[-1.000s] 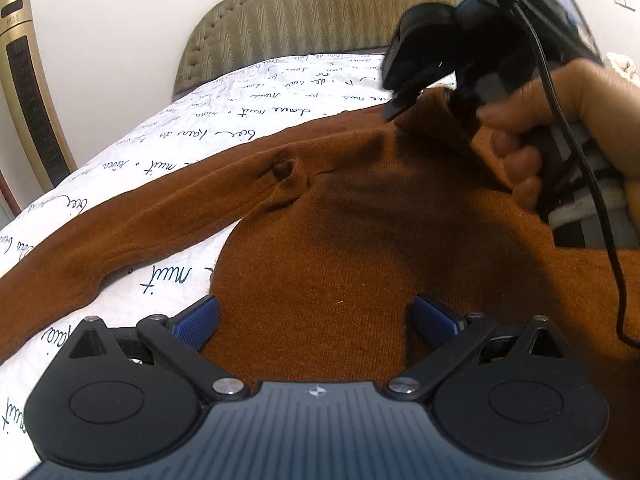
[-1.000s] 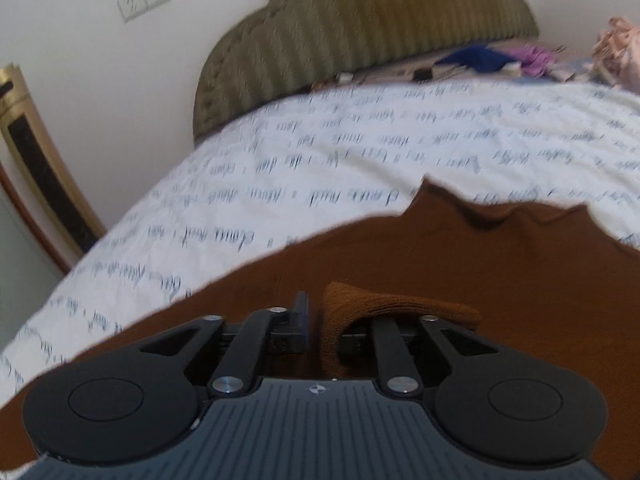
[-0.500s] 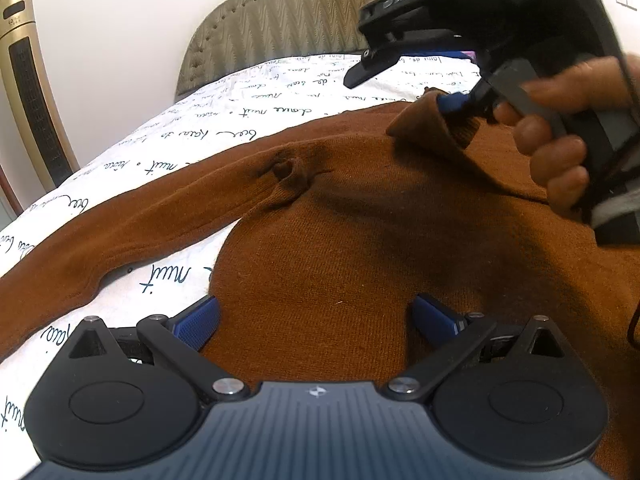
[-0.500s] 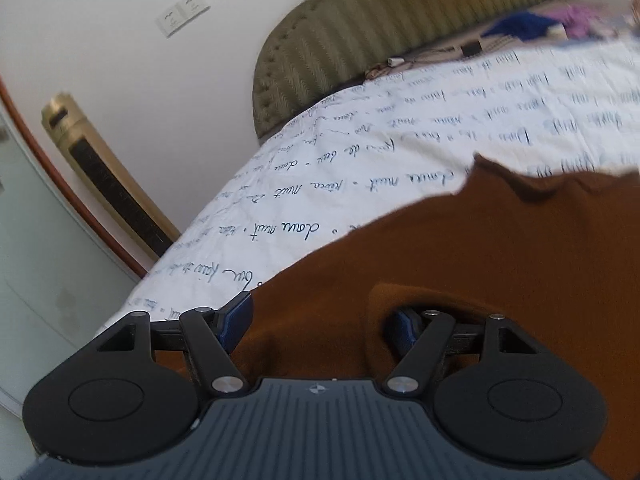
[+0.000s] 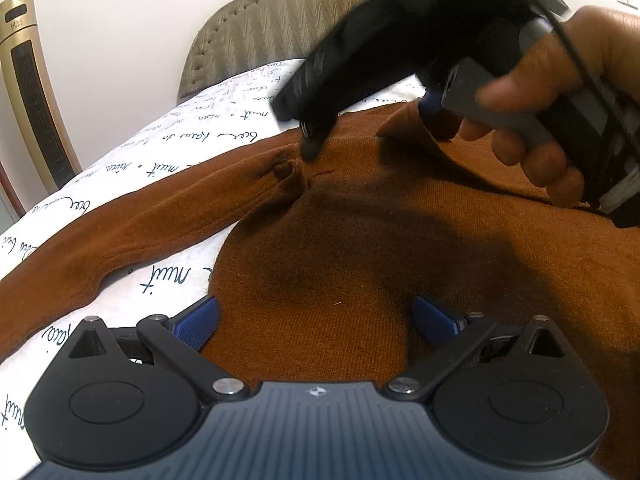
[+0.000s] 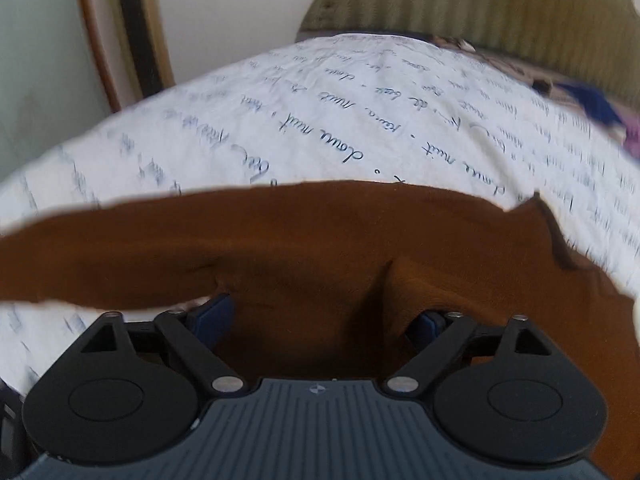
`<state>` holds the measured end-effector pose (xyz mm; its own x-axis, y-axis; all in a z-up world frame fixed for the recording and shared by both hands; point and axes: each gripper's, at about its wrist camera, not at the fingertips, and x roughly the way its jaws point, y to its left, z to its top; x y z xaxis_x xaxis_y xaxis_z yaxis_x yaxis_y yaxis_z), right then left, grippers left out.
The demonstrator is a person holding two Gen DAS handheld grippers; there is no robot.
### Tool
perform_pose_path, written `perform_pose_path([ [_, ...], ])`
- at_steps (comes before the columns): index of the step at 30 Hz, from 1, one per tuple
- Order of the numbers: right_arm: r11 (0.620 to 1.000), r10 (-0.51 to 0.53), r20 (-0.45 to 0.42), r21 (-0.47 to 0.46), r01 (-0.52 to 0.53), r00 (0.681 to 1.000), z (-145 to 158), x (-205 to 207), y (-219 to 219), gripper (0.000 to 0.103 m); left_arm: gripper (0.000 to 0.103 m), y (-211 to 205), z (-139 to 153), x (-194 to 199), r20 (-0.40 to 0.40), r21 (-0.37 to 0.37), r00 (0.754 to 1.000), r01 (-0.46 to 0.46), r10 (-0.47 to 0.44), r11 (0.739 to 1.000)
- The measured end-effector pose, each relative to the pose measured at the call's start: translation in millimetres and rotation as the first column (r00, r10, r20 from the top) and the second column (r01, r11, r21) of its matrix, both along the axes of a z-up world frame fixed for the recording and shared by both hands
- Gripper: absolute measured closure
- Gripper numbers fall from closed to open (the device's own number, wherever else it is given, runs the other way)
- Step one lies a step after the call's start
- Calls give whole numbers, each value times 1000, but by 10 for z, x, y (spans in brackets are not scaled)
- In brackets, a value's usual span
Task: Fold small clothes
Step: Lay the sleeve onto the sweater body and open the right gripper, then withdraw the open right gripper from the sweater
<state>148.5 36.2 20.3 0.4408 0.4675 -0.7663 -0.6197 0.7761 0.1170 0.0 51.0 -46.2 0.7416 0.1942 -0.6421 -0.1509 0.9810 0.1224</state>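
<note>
A rust-brown knitted sweater [image 5: 360, 240] lies spread on the bed, one sleeve [image 5: 120, 232] stretching to the left. My left gripper [image 5: 316, 316] rests low over the sweater's body, open, its blue pads [image 5: 196, 322] wide apart with flat fabric between them. A hand [image 5: 560, 92] holds my right gripper [image 5: 368, 124] farther back, over the sweater's upper edge. In the right wrist view the right gripper [image 6: 320, 312] has its jaws opening; a raised fold [image 6: 404, 276] of the sweater [image 6: 280, 248] stands loose between them, close to the right pad and not pinched.
The bed has a white quilt [image 5: 200, 136] printed with script and an olive padded headboard [image 5: 280, 28]. A gold tower appliance [image 5: 36, 92] stands by the wall at left. Dark blue and pink clothes [image 6: 592, 108] lie at the far right of the bed.
The right gripper went from shut on a fold of the sweater to wide apart, letting the fold go. It also rolled and swung leftward. The left gripper stayed still.
</note>
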Motion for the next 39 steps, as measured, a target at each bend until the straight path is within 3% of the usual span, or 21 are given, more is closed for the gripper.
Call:
perform_pose_path([
  [3, 966, -135, -154, 202, 164, 979, -53, 190, -359, 7, 0, 10, 1, -1, 1, -6, 1000, 0, 0, 1000],
  [6, 897, -246, -238, 311, 314, 939, -133, 265, -749, 7, 0, 19, 5, 5, 1, -8, 1000, 0, 0, 1000],
  [9, 811, -248, -361, 431, 396, 899, -221, 338, -1010, 8, 0, 18, 0, 7, 1, -5, 1000, -1, 1, 1000],
  [11, 788, -235, -378, 466, 403, 896, -212, 336, -1041, 8, 0, 20, -1, 10, 2, -3, 1000, -2, 2, 1000],
  [14, 790, -312, -323, 434, 433, 893, -107, 326, -932, 7, 0, 4, -4, 1, 3, -3, 1000, -1, 1, 1000],
  [15, 806, -305, -286, 430, 406, 908, -51, 335, -871, 7, 0, 1, -5, -1, 3, -5, 1000, -1, 1, 1000],
  [18, 890, -142, -105, 421, 173, 984, 169, 201, -568, 7, 0, -2, -7, -7, 3, -5, 1000, -1, 1, 1000],
  [19, 907, -69, -50, 414, 84, 996, 227, 122, -485, 7, 0, -2, -7, -8, 3, -5, 1000, -1, 1, 1000],
  [21, 917, -24, 9, 399, 18, 1000, 300, 70, -434, 7, 0, -1, -7, -8, 3, -5, 1000, -1, 1, 1000],
  [23, 912, -63, -25, 404, 68, 998, 285, 139, -497, 7, 0, 0, -7, -8, 3, -5, 1000, -1, 1, 1000],
  [28, 858, -154, -210, 457, 236, 966, 38, 237, -839, 7, 0, -2, -7, -9, 3, -5, 1000, -1, 1, 1000],
  [34, 870, -188, -321, 385, 309, 928, -352, 150, -931, 8, 0, -10, -8, -8, 2, 1, 1000, -5, 5, 1000],
  [39, 852, -218, -254, 422, 311, 942, -199, -69, -1062, 7, 0, -19, -2, -10, 2, 2, 1000, -5, 5, 1000],
])
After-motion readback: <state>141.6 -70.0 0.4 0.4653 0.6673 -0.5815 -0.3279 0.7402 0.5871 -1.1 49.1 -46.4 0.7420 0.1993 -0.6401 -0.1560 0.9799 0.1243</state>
